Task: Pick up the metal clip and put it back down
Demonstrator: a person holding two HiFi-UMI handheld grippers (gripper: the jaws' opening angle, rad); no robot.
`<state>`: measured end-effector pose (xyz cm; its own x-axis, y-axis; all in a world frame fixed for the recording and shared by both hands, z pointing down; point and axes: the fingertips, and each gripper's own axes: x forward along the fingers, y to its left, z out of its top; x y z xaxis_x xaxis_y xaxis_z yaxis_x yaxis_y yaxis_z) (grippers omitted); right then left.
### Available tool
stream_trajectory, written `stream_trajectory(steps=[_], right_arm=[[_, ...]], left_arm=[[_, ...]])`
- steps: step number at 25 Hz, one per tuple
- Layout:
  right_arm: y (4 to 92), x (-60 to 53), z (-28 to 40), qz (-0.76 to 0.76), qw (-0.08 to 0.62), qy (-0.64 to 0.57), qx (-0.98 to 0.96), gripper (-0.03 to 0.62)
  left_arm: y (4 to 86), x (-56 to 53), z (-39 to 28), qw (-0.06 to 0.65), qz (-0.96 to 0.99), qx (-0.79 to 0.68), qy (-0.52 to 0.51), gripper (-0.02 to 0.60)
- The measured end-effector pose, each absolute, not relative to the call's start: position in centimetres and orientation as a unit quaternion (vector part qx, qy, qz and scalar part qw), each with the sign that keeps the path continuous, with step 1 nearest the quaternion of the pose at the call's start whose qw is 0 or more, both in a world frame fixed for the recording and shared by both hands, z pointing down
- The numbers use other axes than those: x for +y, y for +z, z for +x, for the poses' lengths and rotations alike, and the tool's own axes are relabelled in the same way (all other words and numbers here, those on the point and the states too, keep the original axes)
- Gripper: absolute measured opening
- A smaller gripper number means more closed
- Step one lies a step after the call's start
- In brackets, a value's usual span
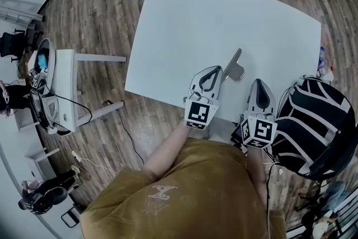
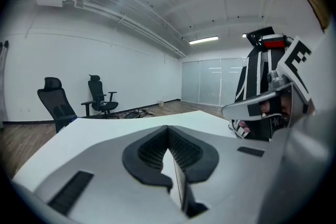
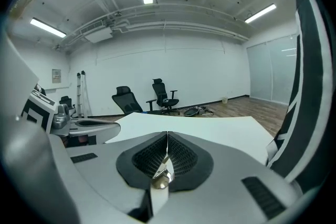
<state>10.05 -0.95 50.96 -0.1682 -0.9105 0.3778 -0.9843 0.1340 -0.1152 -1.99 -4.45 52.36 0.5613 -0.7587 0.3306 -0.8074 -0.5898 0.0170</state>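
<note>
One white table [image 1: 224, 14], one metal clip [image 1: 235, 66], two grippers, each with one marker cube, and two black office chairs [image 2: 101, 98] [image 2: 56, 103] by the far wall in the left gripper view. One striped black-and-white chair back [image 1: 313, 120] stands at the person's right, just off the table's corner.

The clip lies flat on the table near its near edge, just ahead and to the right of the left gripper [image 1: 217, 70], and free of both tools. Its long axis runs on a slant: the narrow end points away from the person and slightly right, and the wide end lies nearest the grippers.

The left gripper's jaws are pressed together with nothing between them. The right gripper [image 1: 258, 81] sits beside it over the table edge, its jaws also together at the tips. A small shiny metal bit shows low between its pads [image 3: 178, 157]; whether it belongs to the tool I cannot tell.

The cubes [image 1: 200, 113] [image 1: 260, 131] carry only black-and-white square patterns. The pale emblem on the mustard shirt [image 1: 190, 198] is too small to read
</note>
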Motion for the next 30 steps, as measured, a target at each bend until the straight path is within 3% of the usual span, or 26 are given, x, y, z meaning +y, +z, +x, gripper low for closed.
stream_trajectory(steps=[13,21,30], right_arm=[[56.7,-1.2,9.3,0.598,0.136,0.247,-0.750,0.010],[57.7,-1.0,9.3,0.593,0.142,0.261,-0.748,0.009],[58.5,-0.8,10.0,0.596,0.147,0.268,-0.742,0.009]], left_arm=[[59.7,-3.5,-1.9,0.073,0.872,-0.402,0.270,-0.003],[63.7,-1.0,0.4,0.049,0.877,-0.313,0.362,0.111],[65.0,-1.5,0.6,0.022,0.863,-0.309,0.400,0.117]])
